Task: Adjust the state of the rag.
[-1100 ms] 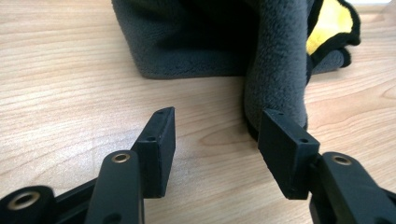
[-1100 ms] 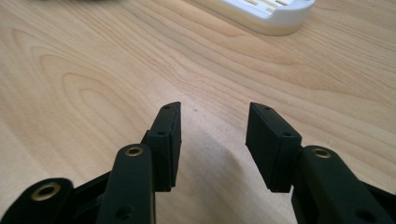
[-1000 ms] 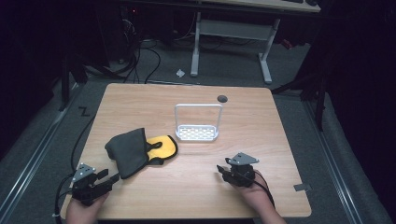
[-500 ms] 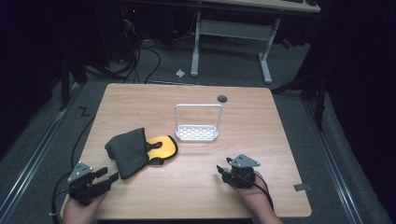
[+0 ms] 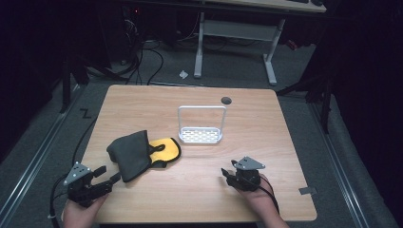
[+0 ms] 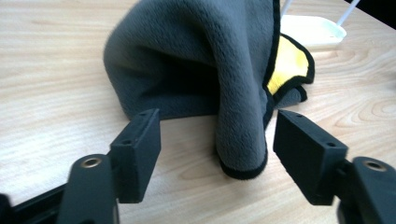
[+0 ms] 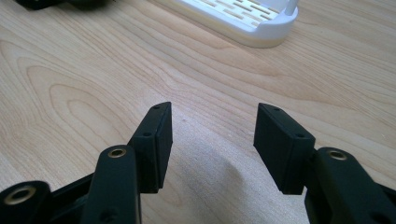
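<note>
A grey fleece cloth (image 5: 129, 151) with black edging and a yellow inner side (image 5: 167, 148) lies crumpled on the left half of the wooden table (image 5: 266, 128). My left gripper (image 5: 108, 175) sits at the table's front left corner, pointing at the cloth. In the left gripper view a hanging fold of the cloth (image 6: 196, 56) stands between the jaws of the left gripper (image 6: 217, 121). They have just been opening and leave gaps on both sides. My right gripper (image 5: 228, 167) rests at the front right. Its jaws have just been opening over bare wood, as the right gripper view (image 7: 214, 112) shows.
A white slotted tray with a tall wire handle (image 5: 201, 135) stands mid-table, also visible as the white tray (image 7: 243, 18) ahead of the right gripper. A dark round grommet (image 5: 226, 100) sits near the far edge. Cables and desk legs lie on the floor beyond.
The left gripper's jaws have spread wider around the cloth's fold. Both hands, the cloth and the white tray stay where they were.
</note>
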Tool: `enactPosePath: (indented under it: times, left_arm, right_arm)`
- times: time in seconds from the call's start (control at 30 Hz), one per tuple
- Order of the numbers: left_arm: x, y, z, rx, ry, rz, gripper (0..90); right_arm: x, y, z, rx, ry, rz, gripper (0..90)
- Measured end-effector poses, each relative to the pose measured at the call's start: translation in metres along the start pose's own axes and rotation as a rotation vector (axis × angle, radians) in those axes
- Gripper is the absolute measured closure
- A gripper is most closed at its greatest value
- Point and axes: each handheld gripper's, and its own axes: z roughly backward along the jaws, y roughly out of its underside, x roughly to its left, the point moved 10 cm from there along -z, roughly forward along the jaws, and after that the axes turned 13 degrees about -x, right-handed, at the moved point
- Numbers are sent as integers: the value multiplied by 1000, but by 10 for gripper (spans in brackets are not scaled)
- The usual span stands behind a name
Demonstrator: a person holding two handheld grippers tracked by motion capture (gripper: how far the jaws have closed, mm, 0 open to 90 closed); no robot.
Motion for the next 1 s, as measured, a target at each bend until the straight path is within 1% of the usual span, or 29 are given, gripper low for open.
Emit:
enactPosePath:
  times: [0.03,0.13,0.17,0.23,0.3,0.33,0.37,0.4,0.43,0.5,0.53,0.6,0.63,0.67,0.7,0.73,0.77,0.8,0.83,0.87,0.9,0.93,0.97,1.0]
  left_arm:
    - [0,-4,0,-6,1,1,294]
    - [2,-18,2,-31,-17,-7,274]
    - [2,-23,2,-37,-16,-9,248]
    - [4,-32,0,-42,-22,-9,234]
    - [6,-43,-2,-64,-20,3,219]
    - [6,-49,-5,-68,-16,8,195]
    - [5,-54,-9,-73,-12,10,195]
    - [5,-63,-20,-73,-12,1,190]
    - [5,-63,-20,-73,-12,1,188]
    - [6,-67,-34,-58,-19,-13,187]
    - [9,-66,-42,-45,-28,-6,187]
    - [14,-60,-57,-6,-35,15,192]
    - [18,-54,-63,22,-49,10,199]
    - [21,-48,-69,49,-59,7,248]
    - [24,-41,-75,87,-70,3,248]
    - [28,-24,-83,146,-74,1,349]
    - [28,-24,-83,146,-74,1,398]
    - [31,-8,-88,196,-85,-2,480]
    - [31,-8,-88,196,-85,-2,589]
    - [32,2,-90,199,-96,-23,631]
    - [32,2,-90,199,-96,-23,682]
    - [32,3,-89,192,-100,-34,682]
    - [29,4,-89,192,-98,-44,722]
    - [26,5,-88,194,-89,-53,735]
  right_arm:
    - [0,0,0,-1,0,0,473]
    - [0,1,0,3,1,-14,471]
    - [2,2,0,5,-5,-20,470]
    - [3,2,0,6,-6,-13,470]
    - [3,1,-1,4,-5,-2,469]
    - [4,1,-1,6,-8,-4,469]
    - [4,1,-1,6,-8,-4,469]
    - [4,3,-1,11,-11,-4,469]
    - [4,3,-1,11,-11,-4,469]
    - [4,3,-1,15,-11,-3,469]
    - [4,3,-1,13,-11,-2,470]
    - [4,2,0,10,-11,-1,470]
    - [4,2,0,10,-11,0,470]
    - [5,3,0,14,-14,0,470]
    - [5,3,0,14,-14,0,470]
    - [5,4,-1,19,-16,2,469]
    - [5,4,-1,18,-17,4,470]
    - [6,4,-2,19,-17,4,470]
    - [6,4,-2,19,-17,4,470]
    - [6,4,-2,20,-19,7,470]
    - [6,4,-2,20,-19,7,470]
    - [7,4,-2,21,-21,10,470]
    - [7,4,-2,22,-21,11,470]
    - [7,4,-2,22,-21,12,470]
